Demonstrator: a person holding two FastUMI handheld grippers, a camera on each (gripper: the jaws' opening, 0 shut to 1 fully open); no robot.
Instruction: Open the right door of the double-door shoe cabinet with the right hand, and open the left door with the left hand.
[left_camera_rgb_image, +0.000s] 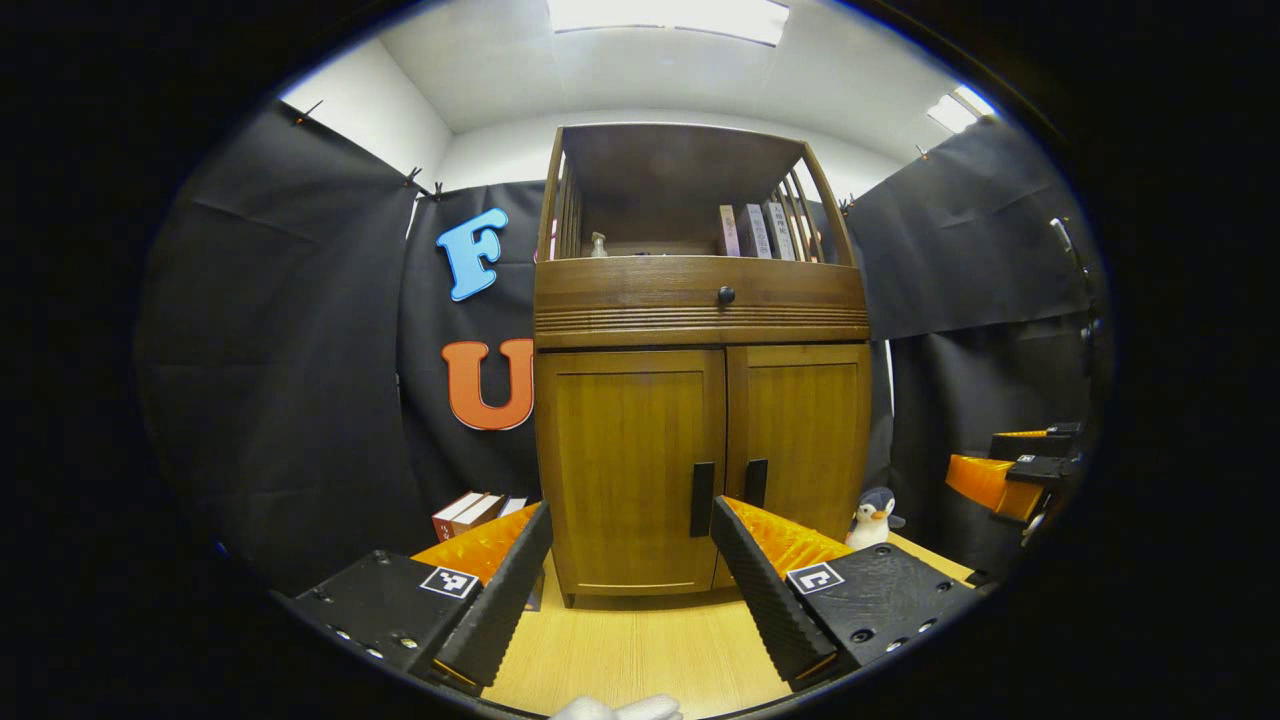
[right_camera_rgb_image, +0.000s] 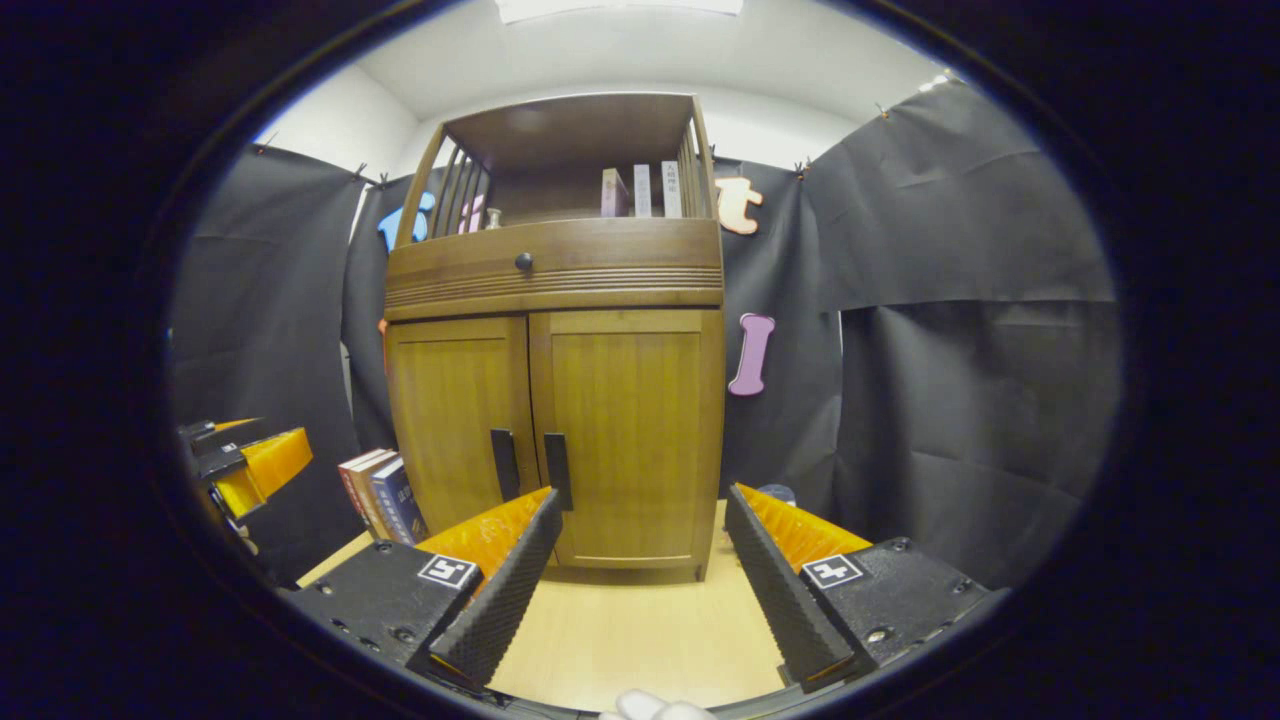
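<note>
1. Left gripper view looks straight at the shoe cabinet (left_camera_rgb_image: 700, 400), which stands on the pale wooden worktop (left_camera_rgb_image: 640, 650) against the black cloth wall.
2. Both lower doors are shut: the left door (left_camera_rgb_image: 630, 470) and the right door (left_camera_rgb_image: 800, 430) meet at the middle, each with a dark upright handle beside the seam, the left handle (left_camera_rgb_image: 702, 499) and the right handle (left_camera_rgb_image: 756, 483).
3. The left gripper (left_camera_rgb_image: 632, 520) hangs in front of the cabinet with its jaws spread wide and nothing between them; the gap frames the left door's lower part and its handle, and the fingers touch neither.
4. Above the doors runs a drawer front with a round dark knob (left_camera_rgb_image: 726, 295), and over that an open shelf holding upright books (left_camera_rgb_image: 755, 231) and a small bottle (left_camera_rgb_image: 598, 245).
5. A toy penguin (left_camera_rgb_image: 873, 517) sits on the worktop just right of the cabinet; a few books (left_camera_rgb_image: 470, 512) lean at its left.
6. In the right gripper view the right gripper (right_camera_rgb_image: 640, 515) is likewise wide apart and empty, near the cabinet but clear of it, with the right door in the gap between its fingers.
7. The same view shows the left gripper at the far left edge, well apart from the cabinet.
8. A white-gloved hand (left_camera_rgb_image: 620, 708) peeks in at the bottom edge of the left gripper view.
</note>
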